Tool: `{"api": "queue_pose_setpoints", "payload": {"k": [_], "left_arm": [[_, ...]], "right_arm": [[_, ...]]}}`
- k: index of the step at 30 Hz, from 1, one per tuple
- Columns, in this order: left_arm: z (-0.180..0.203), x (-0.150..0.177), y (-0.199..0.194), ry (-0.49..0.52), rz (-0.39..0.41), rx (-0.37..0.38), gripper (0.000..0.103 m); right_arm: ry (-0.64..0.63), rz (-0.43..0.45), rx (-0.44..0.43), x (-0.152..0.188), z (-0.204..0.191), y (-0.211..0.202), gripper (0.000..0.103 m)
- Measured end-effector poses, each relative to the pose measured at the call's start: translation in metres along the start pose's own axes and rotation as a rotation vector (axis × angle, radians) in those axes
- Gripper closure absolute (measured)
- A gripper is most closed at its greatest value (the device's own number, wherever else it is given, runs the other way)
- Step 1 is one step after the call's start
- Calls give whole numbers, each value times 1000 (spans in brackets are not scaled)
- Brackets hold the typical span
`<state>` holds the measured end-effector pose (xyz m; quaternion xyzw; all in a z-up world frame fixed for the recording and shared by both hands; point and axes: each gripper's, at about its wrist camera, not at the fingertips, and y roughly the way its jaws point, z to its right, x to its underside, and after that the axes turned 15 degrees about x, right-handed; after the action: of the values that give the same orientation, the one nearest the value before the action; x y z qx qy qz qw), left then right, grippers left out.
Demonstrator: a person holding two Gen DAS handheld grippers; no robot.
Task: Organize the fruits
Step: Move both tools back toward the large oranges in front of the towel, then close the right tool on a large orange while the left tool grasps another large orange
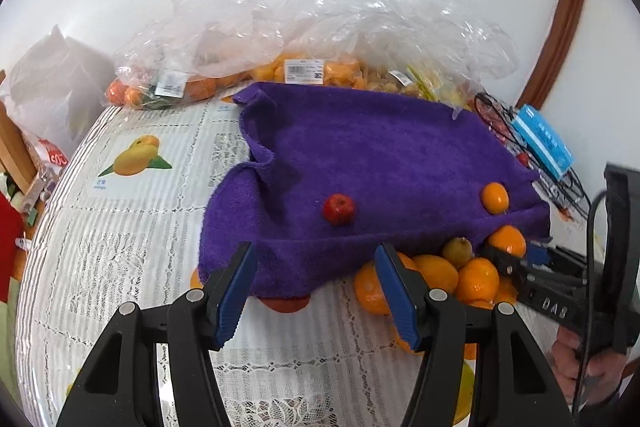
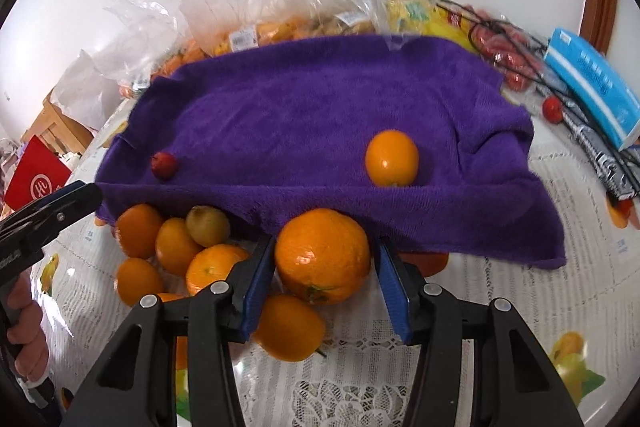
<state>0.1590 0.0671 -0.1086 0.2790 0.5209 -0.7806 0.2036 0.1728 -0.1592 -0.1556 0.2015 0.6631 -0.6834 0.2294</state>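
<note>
One big round orange [image 2: 322,255] sits gripped between the right tongs [image 2: 325,281], just in front of the rumpled purple towel [image 2: 304,115] on the bench. Left tongs [image 1: 316,293] hang wide and empty. The towel's front edge half hides a red fruit [image 1: 286,303], can't tell what.

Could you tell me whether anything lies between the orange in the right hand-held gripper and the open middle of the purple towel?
Nothing visible does. The big orange sits between the right hand-held gripper fingers at the purple towel near edge; only a smaller orange and a small red fruit lie further apart.
</note>
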Motion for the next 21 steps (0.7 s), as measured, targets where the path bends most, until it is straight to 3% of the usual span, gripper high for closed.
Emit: {"api": "queue_pose_setpoints", "payload": {"k": [1,7,11,17,21], "left_arm": [[1,1,1,7,-6,6,43],[5,3,1,19,-16,55,45],[14,7,4,40,-28,98,45],[31,12,20,80,-70,57,46],[31,10,30,38,-92,57,60]], "right_arm": [[7,4,-9,0,1,0,59],[47,22,-56,-1,8,-8,60],[44,97,-44,-2,11,-30,60],[22,167,-7,1,23,-50,60],[1,178,14,3,36,-51,60]]}}
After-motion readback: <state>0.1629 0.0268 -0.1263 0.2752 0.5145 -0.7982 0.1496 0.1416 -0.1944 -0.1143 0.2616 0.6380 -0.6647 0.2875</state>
